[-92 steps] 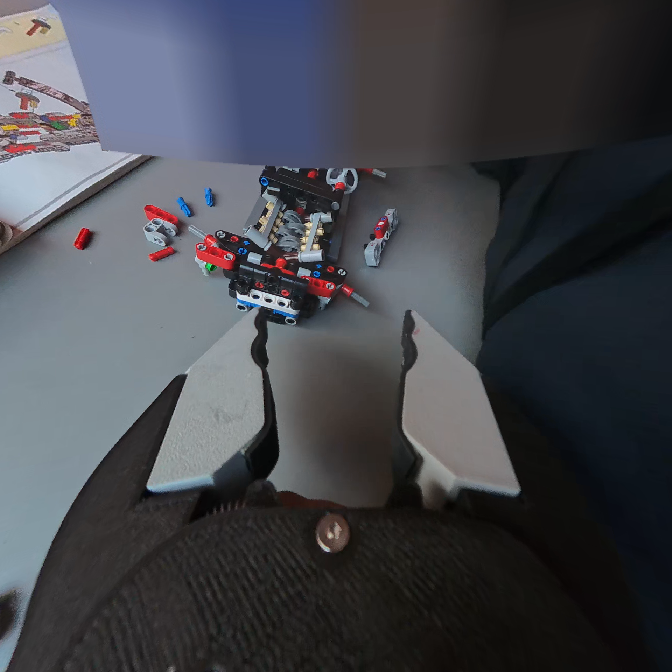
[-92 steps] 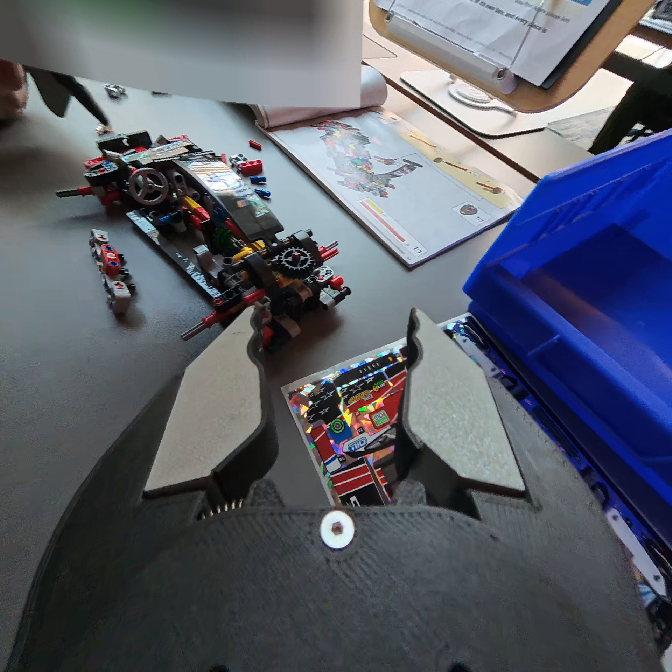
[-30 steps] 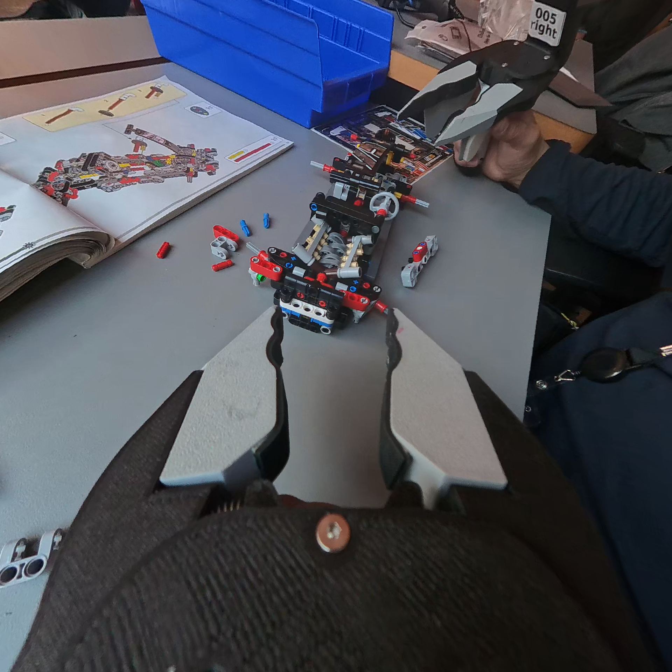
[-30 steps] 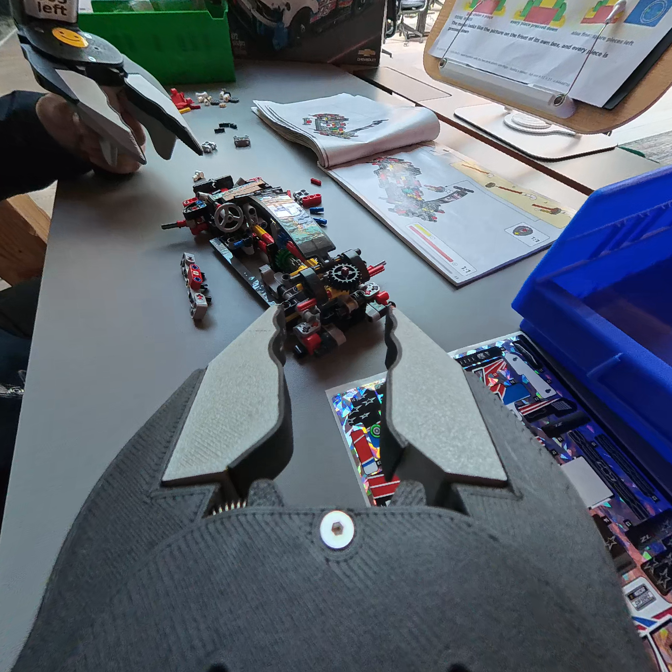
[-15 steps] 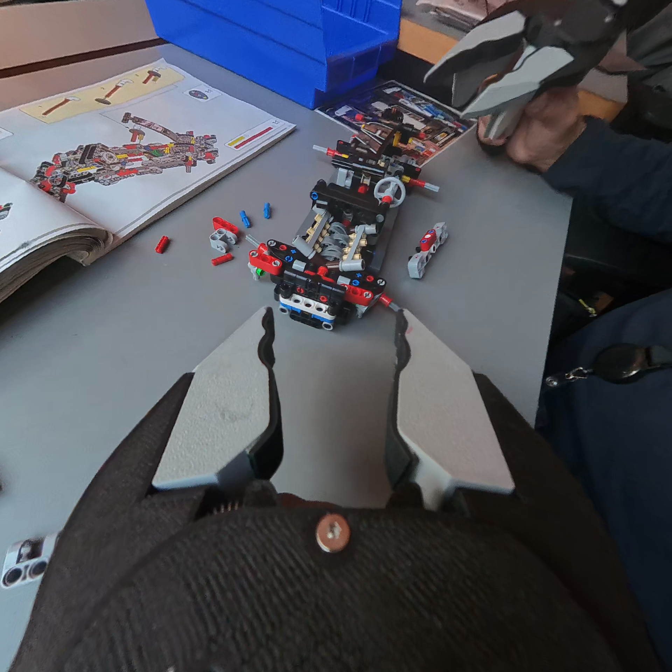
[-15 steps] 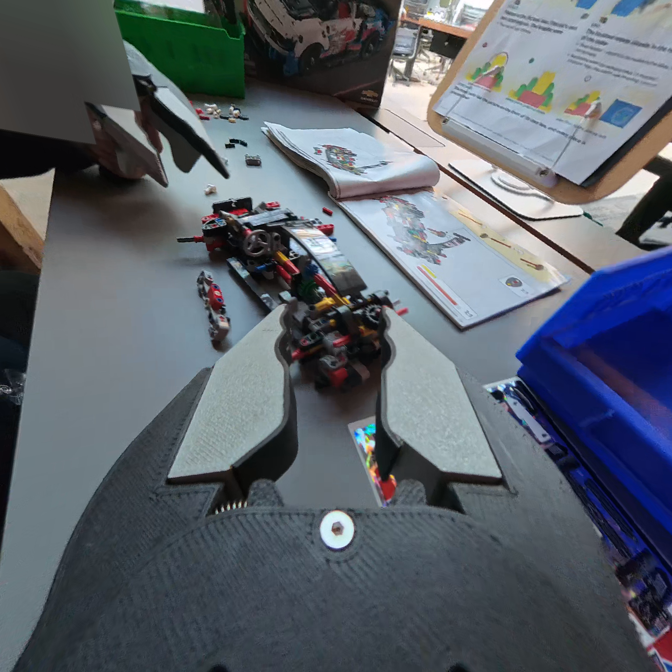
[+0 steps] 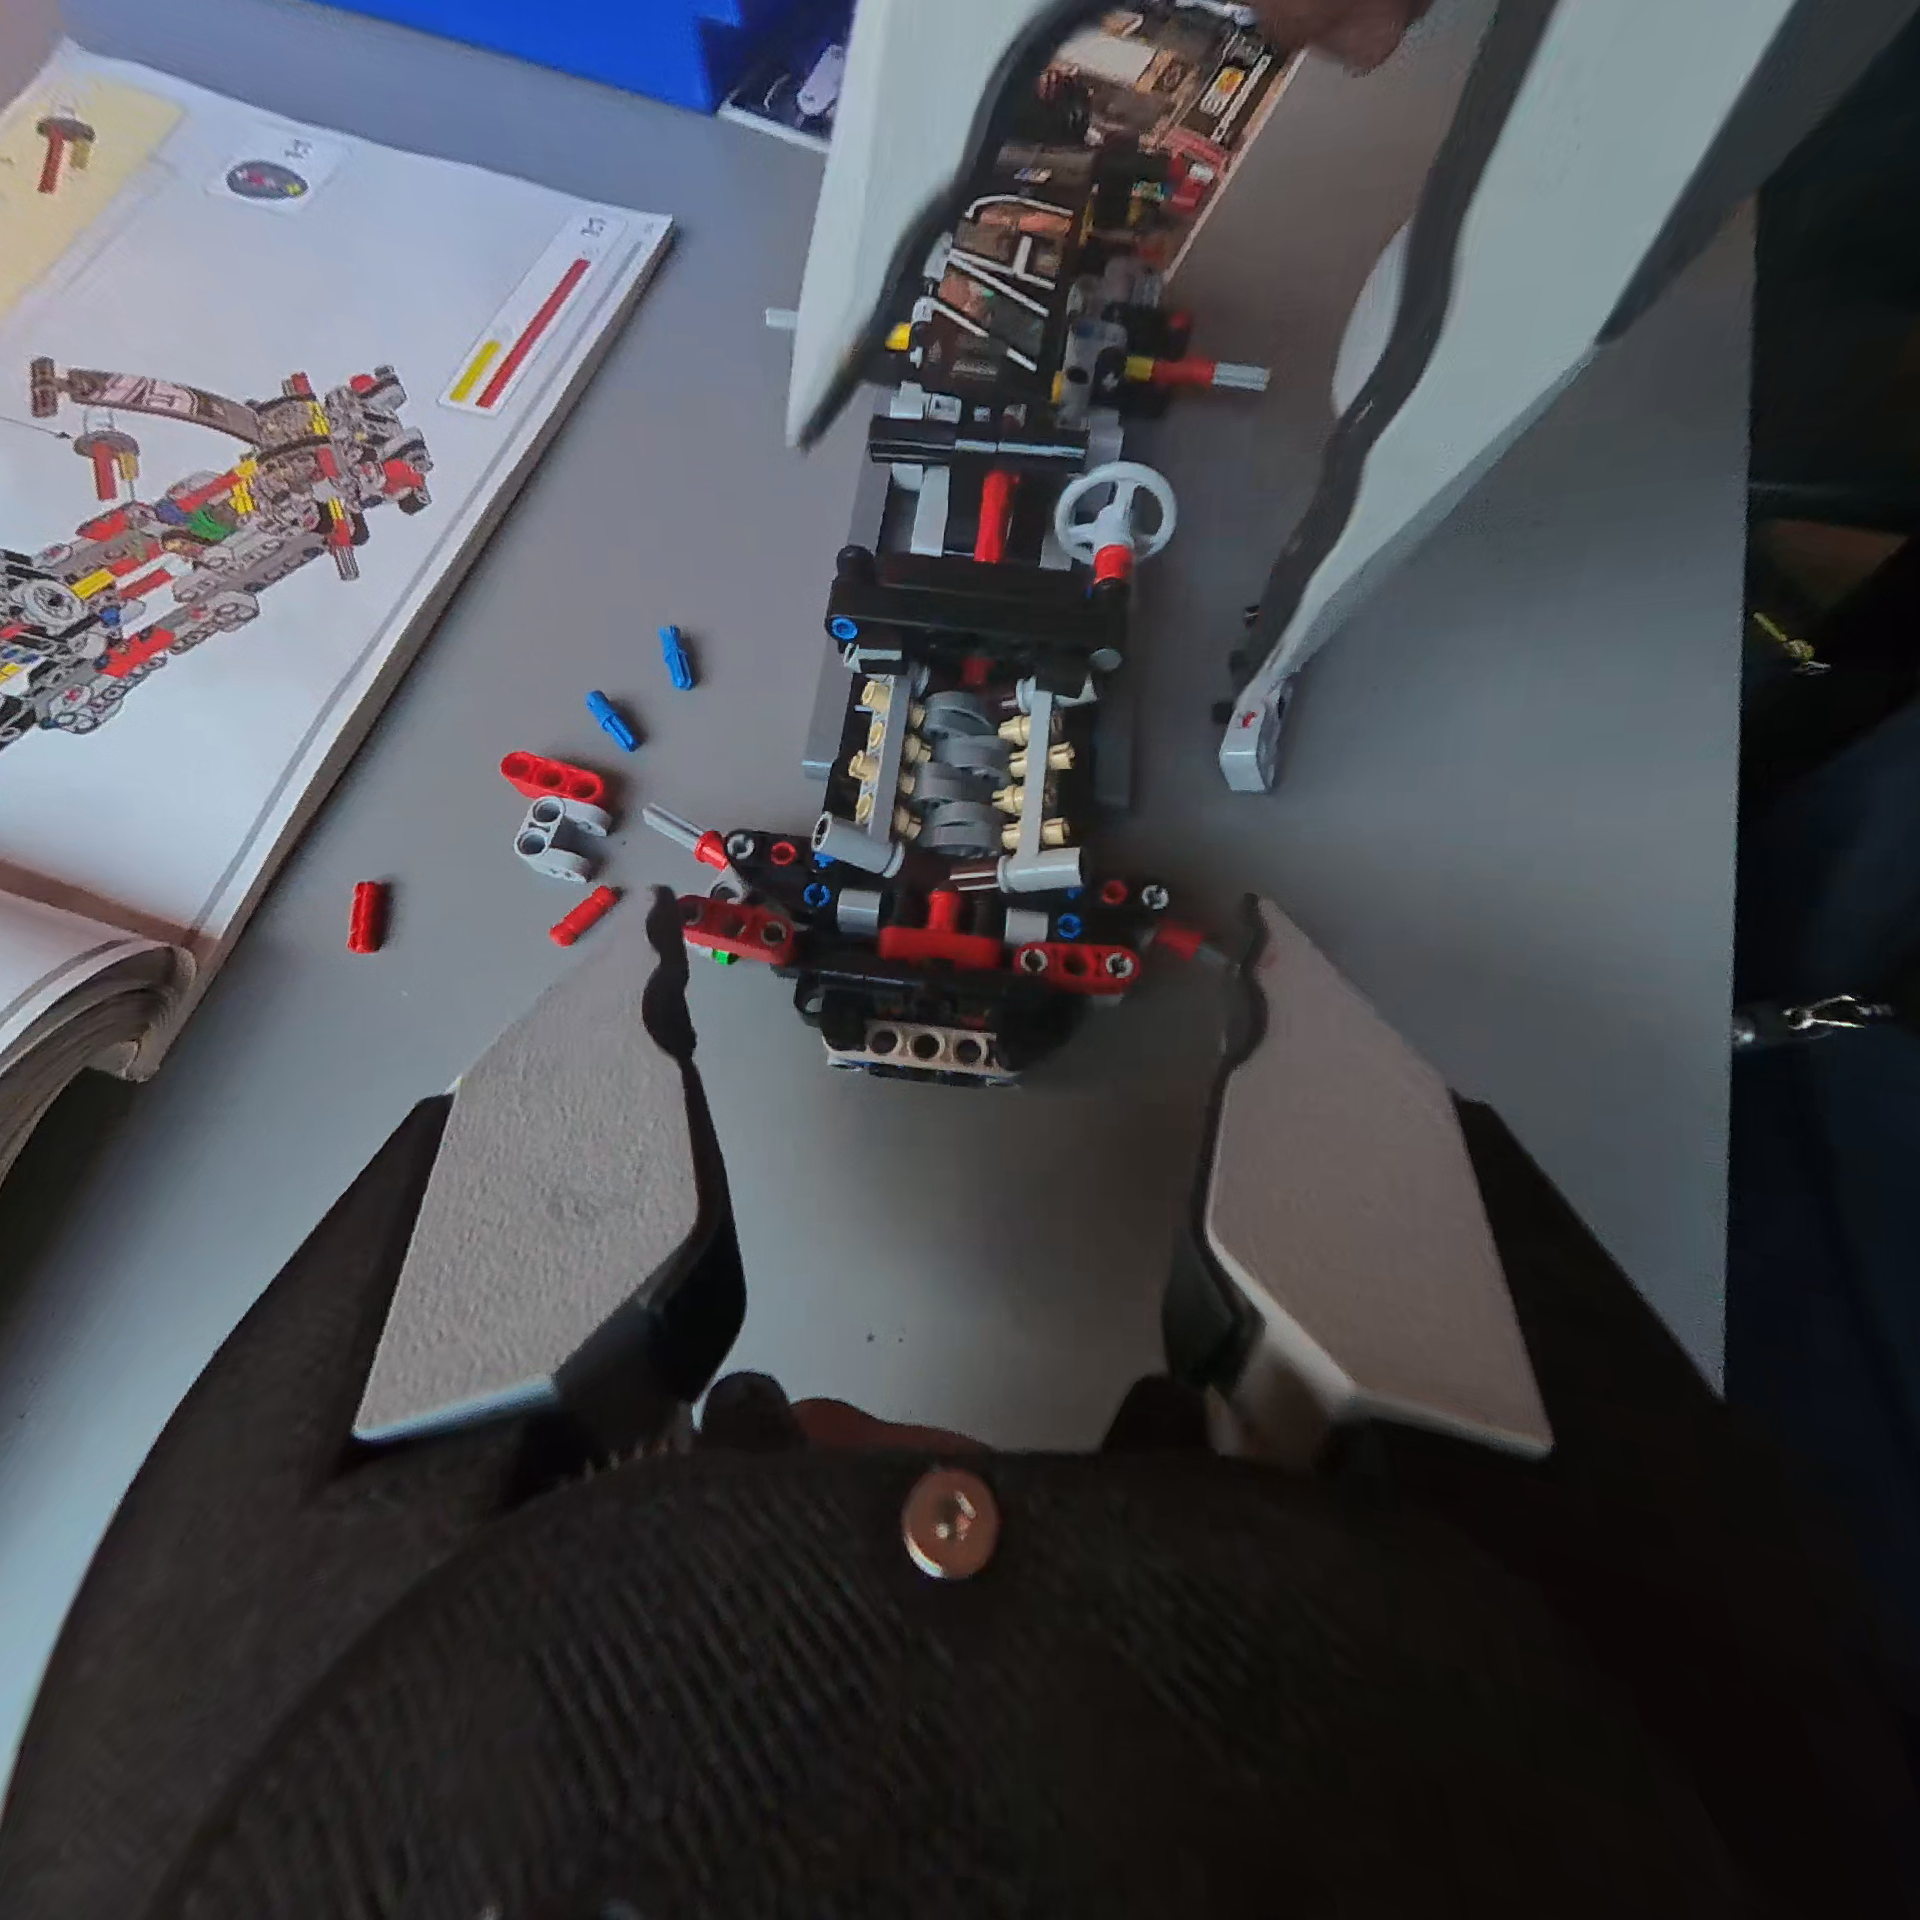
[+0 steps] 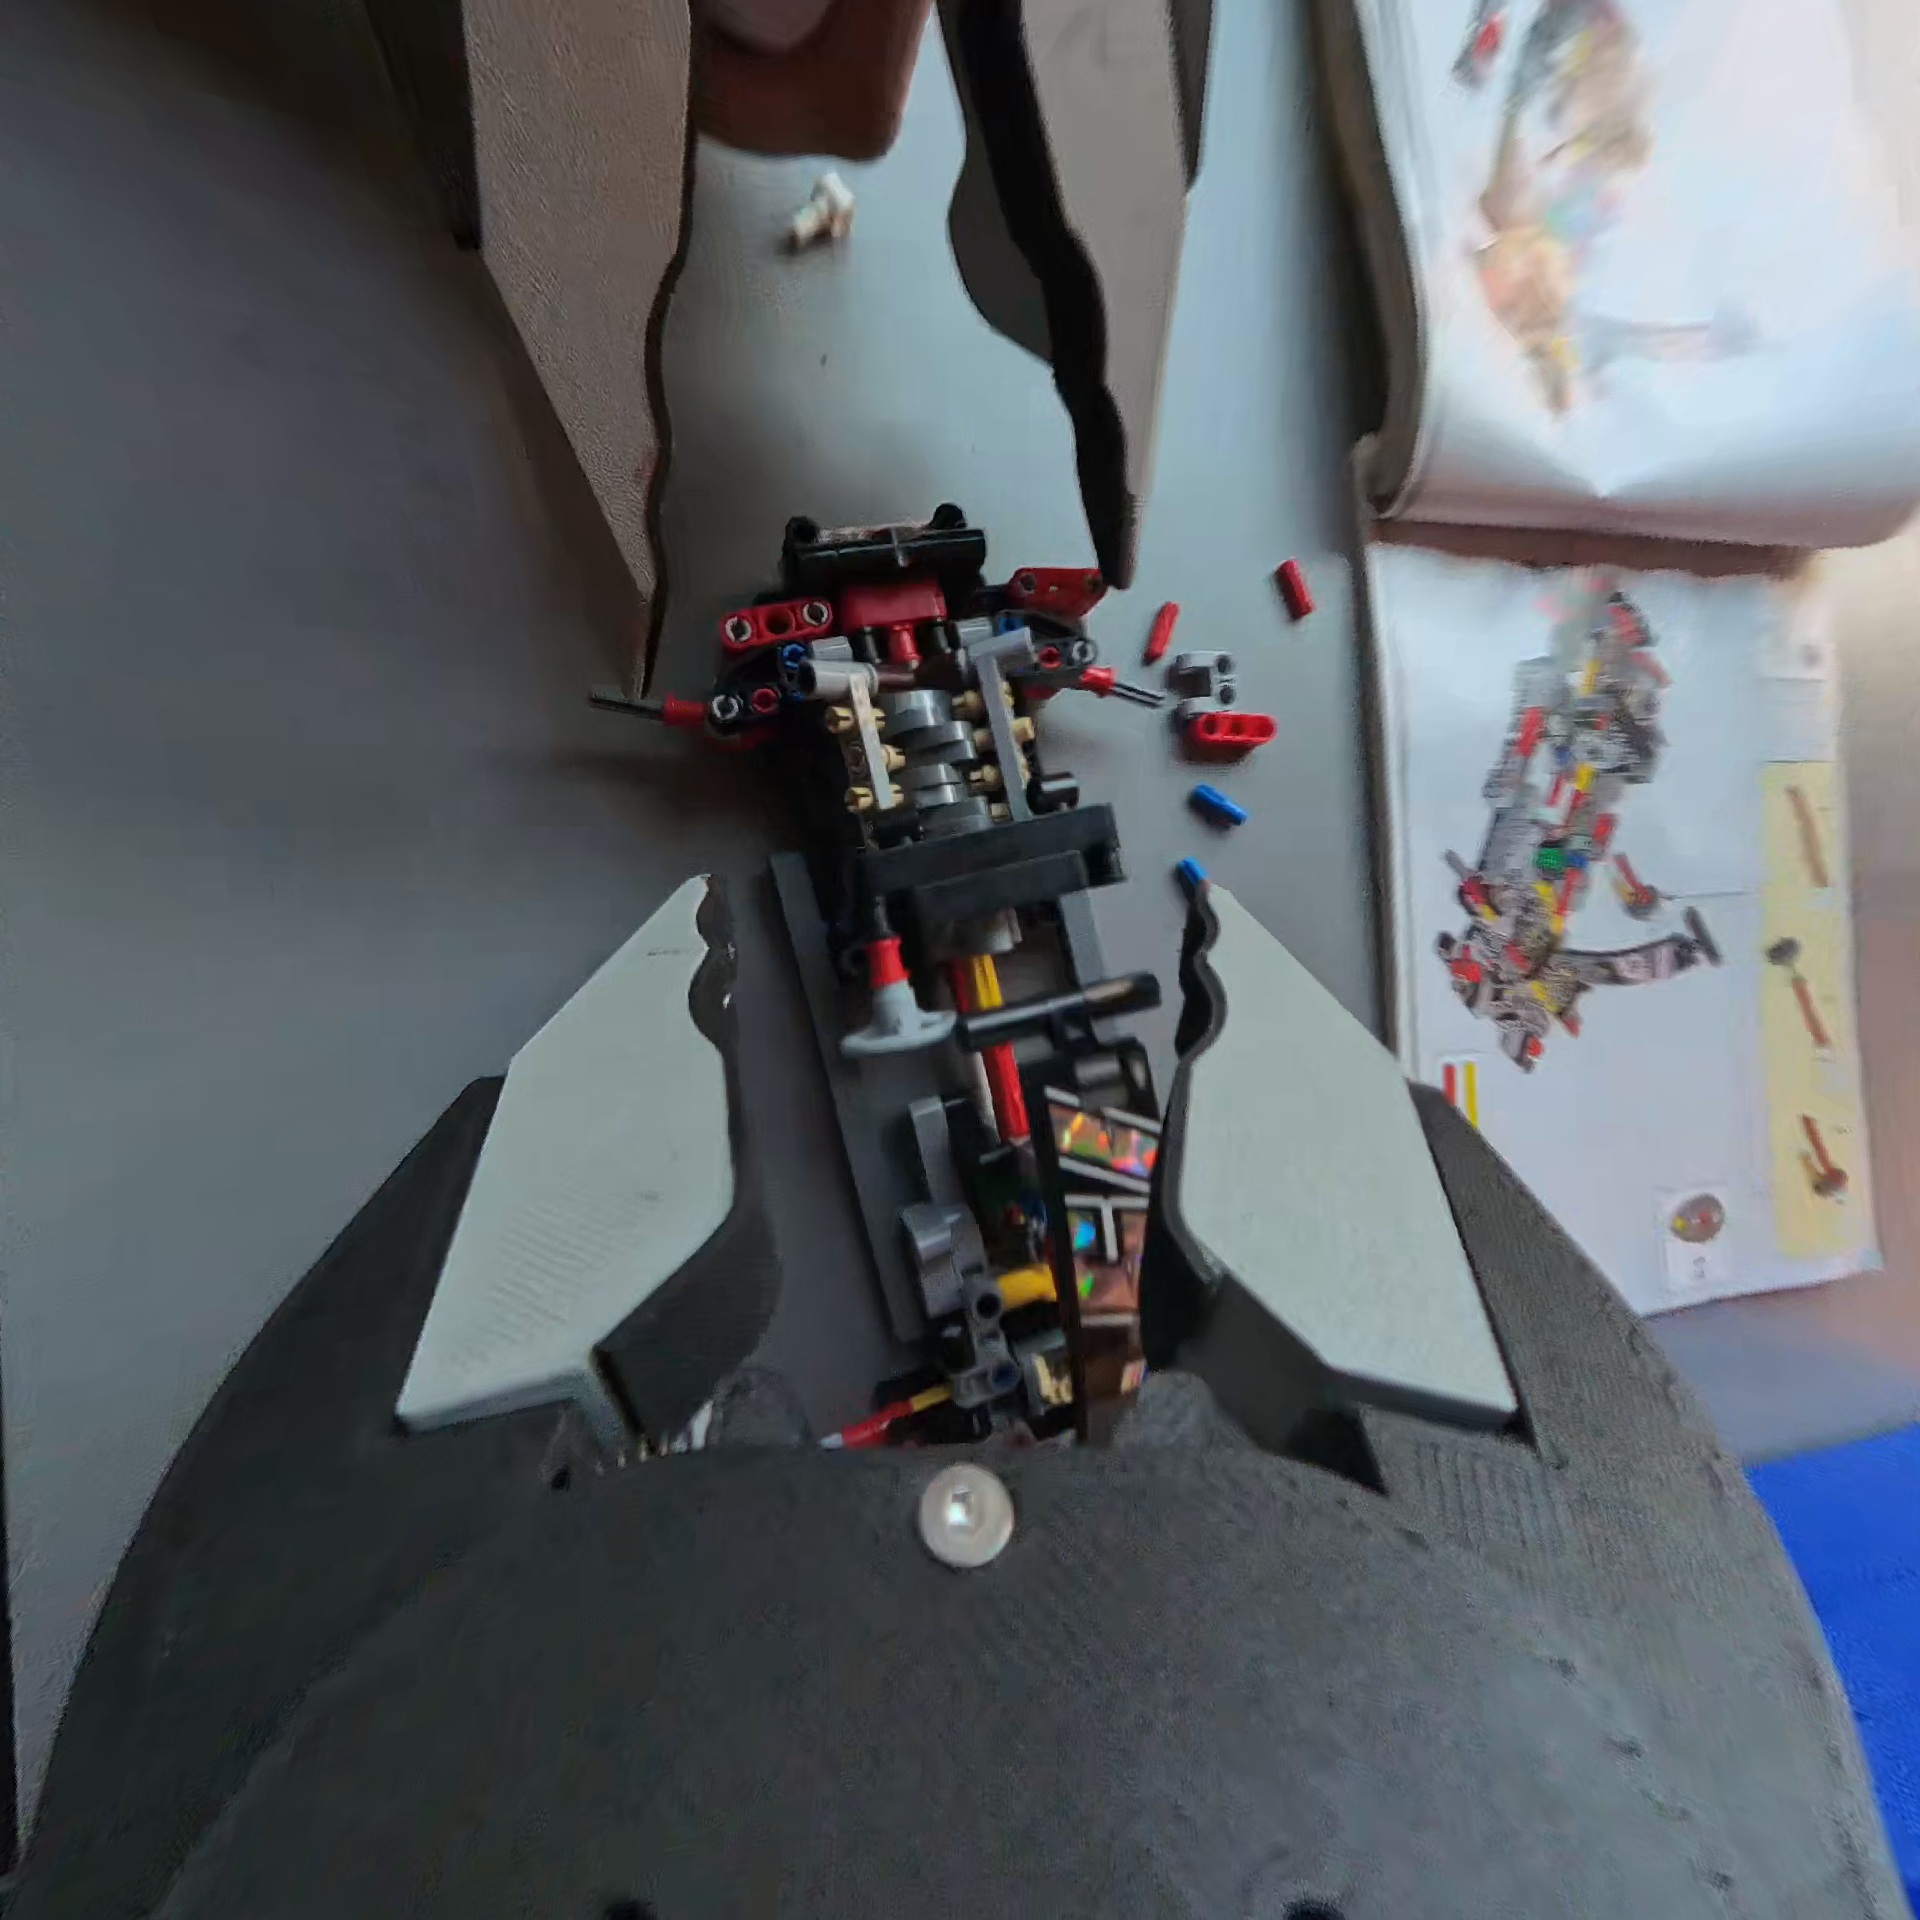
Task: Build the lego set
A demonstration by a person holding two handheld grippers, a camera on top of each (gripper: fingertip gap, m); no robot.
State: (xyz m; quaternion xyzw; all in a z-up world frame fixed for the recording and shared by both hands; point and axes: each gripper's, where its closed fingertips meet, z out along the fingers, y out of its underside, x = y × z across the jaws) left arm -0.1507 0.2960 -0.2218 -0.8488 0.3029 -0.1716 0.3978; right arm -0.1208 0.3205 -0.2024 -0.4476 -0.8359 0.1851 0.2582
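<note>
A partly built brick car chassis (image 7: 966,769), black, grey and red with a grey steering wheel, lies on the grey table (image 7: 1455,935). My left gripper (image 7: 956,935) is open wide and straddles its near end. The fingertips (image 7: 665,935) stand just outside the red beams and the axle stub, not pressing. My right gripper (image 8: 956,914) is open and straddles the other end of the chassis (image 8: 935,748), with a gap at the left finger (image 8: 717,935). Each gripper shows in the other's view: the right one (image 7: 1143,312) and the left one (image 8: 873,540).
Loose parts lie beside the chassis: a red beam (image 7: 554,774), a grey connector (image 7: 556,836), blue pins (image 7: 613,719) and red pins (image 7: 364,914). A small grey sub-assembly (image 7: 1252,743) lies on the other side. An open instruction booklet (image 7: 260,520) and a blue bin (image 7: 623,31) stand nearby. About 6 centimeters separates my left fingertips from my right. The grey connector (image 7: 556,836) is about 5 centimeters from my left fingertips. It turns up in the right wrist view (image 8: 1207,681) as well.
Both grippers have moved in over the chassis from opposite ends and dropped close to it. Both jaws have opened much wider and now straddle it.
</note>
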